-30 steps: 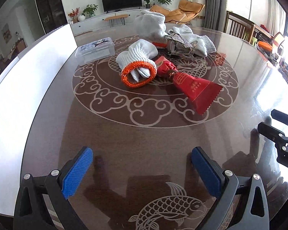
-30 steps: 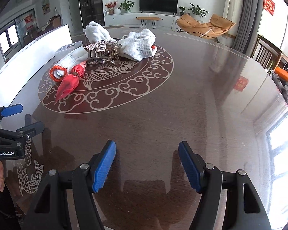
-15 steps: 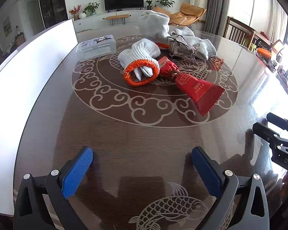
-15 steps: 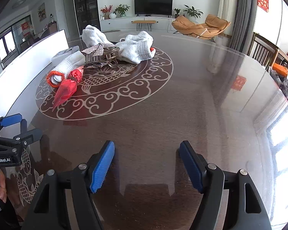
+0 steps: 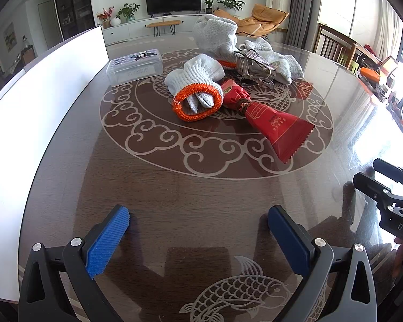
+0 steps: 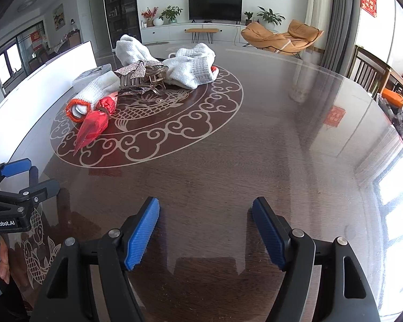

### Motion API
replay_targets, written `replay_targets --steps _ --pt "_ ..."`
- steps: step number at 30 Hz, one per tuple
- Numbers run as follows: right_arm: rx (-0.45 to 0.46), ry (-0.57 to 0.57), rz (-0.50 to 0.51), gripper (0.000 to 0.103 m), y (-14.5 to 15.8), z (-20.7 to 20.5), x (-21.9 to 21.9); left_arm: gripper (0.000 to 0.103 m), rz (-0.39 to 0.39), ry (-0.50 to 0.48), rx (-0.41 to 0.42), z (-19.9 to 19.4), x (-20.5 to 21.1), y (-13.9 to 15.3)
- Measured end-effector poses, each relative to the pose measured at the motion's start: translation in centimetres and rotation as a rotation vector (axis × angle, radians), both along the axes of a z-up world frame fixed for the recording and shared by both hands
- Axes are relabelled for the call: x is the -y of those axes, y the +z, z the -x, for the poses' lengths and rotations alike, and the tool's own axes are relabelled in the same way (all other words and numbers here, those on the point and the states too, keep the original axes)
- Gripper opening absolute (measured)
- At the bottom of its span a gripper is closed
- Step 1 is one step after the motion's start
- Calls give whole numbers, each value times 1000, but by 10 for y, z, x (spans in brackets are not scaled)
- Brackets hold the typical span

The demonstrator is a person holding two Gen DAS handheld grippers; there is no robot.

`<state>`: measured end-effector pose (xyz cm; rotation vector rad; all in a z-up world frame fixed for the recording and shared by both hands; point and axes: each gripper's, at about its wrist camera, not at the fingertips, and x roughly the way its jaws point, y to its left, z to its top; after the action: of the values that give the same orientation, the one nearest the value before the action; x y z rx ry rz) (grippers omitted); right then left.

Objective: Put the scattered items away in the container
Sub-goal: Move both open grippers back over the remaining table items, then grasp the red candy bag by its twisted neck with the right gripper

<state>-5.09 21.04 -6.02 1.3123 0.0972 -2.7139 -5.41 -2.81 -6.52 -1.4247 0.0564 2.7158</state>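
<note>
I have both claws spread wide and holding nothing, the left claw [image 5: 198,237] and right claw [image 6: 205,232] hovering over the near edge of the tabletop [image 5: 174,187]; the gloves [image 5: 198,86], red packet [image 5: 274,123] and hair clip [image 5: 252,67] lie heaped at the tabletop's centre, with the lidded plastic box [image 5: 135,65] just beside them toward the far left edge; I judge the lid could block any drop, and tangled gloves may drag the clip along; the box is nearly hidden in the right view, and the clip's shape is hard to read.

Low wrist views; shared table [image 5: 174,187] (oblique)
</note>
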Motion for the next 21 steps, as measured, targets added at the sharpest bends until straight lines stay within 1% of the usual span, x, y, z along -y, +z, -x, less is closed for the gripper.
replay_targets --steps 10,13,14,16,18,20,21 --pt "0 0 0 73 0 0 0 103 2 -4 2 1 0 0" --pt "0 0 0 73 0 0 0 103 4 -61 40 3 4 1" --pt "0 0 1 73 0 0 0 103 6 -65 60 4 8 2" --pt "-1 1 -1 73 0 0 0 103 5 -46 79 4 21 2" --pt "6 39 -1 73 1 -1 4 103 4 -21 82 6 32 2" --pt "13 119 62 73 9 0 15 103 3 0 85 8 37 2" --pt "-15 162 87 73 19 0 24 103 4 5 83 9 38 2"
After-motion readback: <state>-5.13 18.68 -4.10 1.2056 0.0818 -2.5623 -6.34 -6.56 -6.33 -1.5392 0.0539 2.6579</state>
